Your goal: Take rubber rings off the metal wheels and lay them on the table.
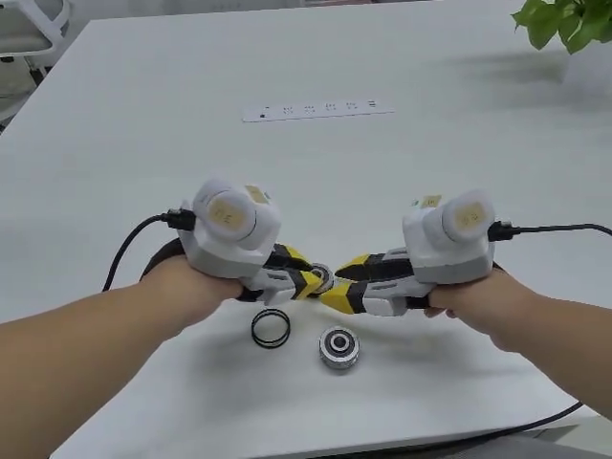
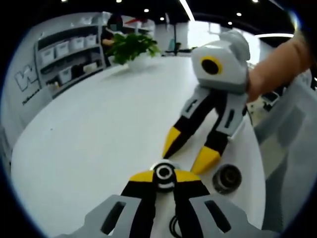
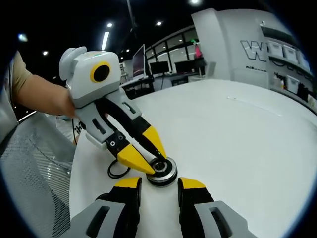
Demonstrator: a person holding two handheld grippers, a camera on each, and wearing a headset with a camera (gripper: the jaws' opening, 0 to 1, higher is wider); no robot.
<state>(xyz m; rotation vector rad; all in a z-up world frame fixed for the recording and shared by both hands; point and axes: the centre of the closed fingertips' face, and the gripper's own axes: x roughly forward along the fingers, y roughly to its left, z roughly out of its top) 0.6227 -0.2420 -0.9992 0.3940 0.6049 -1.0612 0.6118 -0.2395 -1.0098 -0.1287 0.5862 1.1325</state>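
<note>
My left gripper [image 1: 316,280] [image 2: 163,177] is shut on a small metal wheel [image 1: 323,276] [image 2: 164,172] [image 3: 164,171], held just above the white table [image 1: 402,191]. In the right gripper view a dark band runs round the wheel's rim. My right gripper [image 1: 340,283] [image 3: 160,184] faces it from the right, jaws open, tips a little short of the wheel. A loose black rubber ring [image 1: 271,328] [image 3: 115,172] lies flat on the table below the grippers. Beside it, to the right, rests a second metal wheel [image 1: 338,347] [image 2: 227,178].
A white power strip [image 1: 316,110] lies at mid table, far from the work. A green plant [image 1: 564,21] [image 2: 130,47] stands at the back right corner. Black cables [image 1: 129,251] trail from both grippers. The table's near edge runs close below the second wheel.
</note>
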